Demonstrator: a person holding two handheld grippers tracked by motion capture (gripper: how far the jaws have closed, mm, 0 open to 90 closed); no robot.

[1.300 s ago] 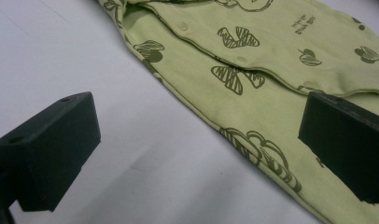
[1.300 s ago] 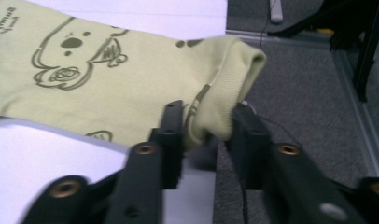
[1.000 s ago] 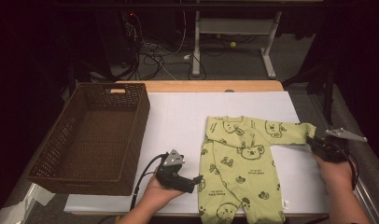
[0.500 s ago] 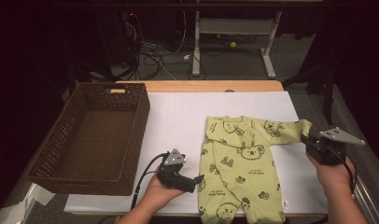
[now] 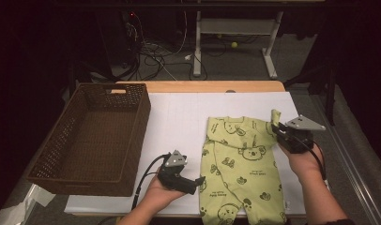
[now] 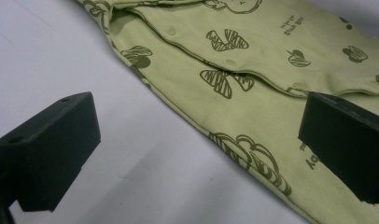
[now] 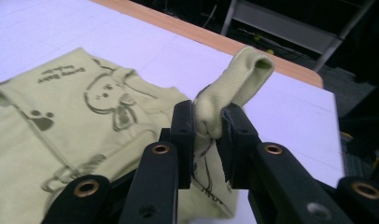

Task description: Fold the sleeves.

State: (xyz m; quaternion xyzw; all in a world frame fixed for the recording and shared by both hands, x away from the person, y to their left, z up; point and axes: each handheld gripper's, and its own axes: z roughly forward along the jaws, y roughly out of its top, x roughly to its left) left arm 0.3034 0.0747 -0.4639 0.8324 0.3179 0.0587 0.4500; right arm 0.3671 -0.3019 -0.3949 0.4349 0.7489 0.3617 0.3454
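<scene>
From the high view, the green baby romper [image 5: 238, 168] lies flat on the white table cover [image 5: 179, 117], toward the near right corner, its legs reaching the near edge. The right gripper [image 5: 283, 130] pinches the end of the romper's right sleeve [image 5: 275, 117] and lifts it off the cover, just inside the right edge. The left gripper [image 5: 198, 182] rests low at the romper's left side near the near edge, jaws wide apart and holding nothing. A brown wicker basket [image 5: 137, 140] sits along the left edge, well apart from the garment.

In the left gripper view, the two black jaws stand far apart, one over bare cover [image 6: 85, 65] and one over the romper's leg [image 6: 253, 112]; neither presses the cloth. To do this fold well, that gripper should probably come down on the body to pin it while the sleeve travels.

In the right gripper view, the jaws are nearly closed on the sleeve cuff [image 7: 236, 79], which pokes up between them as a rolled tube. The grip looks secure but bunched. The sleeve is best carried low and straight across the chest [image 7: 103, 98], then laid flat before release, or the cuff may land twisted.
</scene>
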